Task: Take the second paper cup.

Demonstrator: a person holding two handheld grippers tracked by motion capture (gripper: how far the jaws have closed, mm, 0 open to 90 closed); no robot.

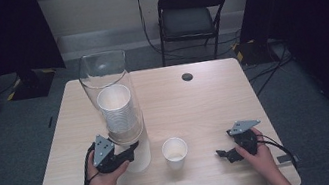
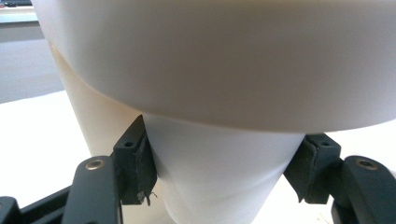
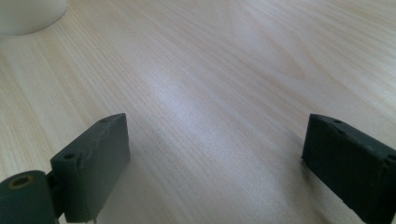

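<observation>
Presently noted: left gripper [image 1: 134, 151] level at the foot of the clear dispenser tube [image 1: 105, 77], jaws pinching the lowest white paper cup [image 2: 219, 182] that protrudes beneath the tube, pads pressed against both sides of the cup wall just under the broader rim above. Jaws closed on that cup without an earlier picture to compare. Stack of cups [image 1: 117, 111] observed upright inside the tube, nested, open mouths upward. Tube standing on the tabletop [image 1: 204, 101], toward its left half. Single paper cup [image 1: 175, 151] upright and open, just right of the tube's foot, apart from both grippers. Right gripper [image 1: 222, 154] further right of the tube, beyond the single cup, resting low over bare wood; jaws spread wide, nothing between them, grain of the tabletop visible in the gap. Edge of a white cup [image 3: 28, 16] seen at the far upper left in the right gripper view. Round dark grommet [image 1: 187, 76] set in the tabletop behind and right of the tube. Folding chair [image 1: 194, 16] beyond the far edge, well behind the tube.
</observation>
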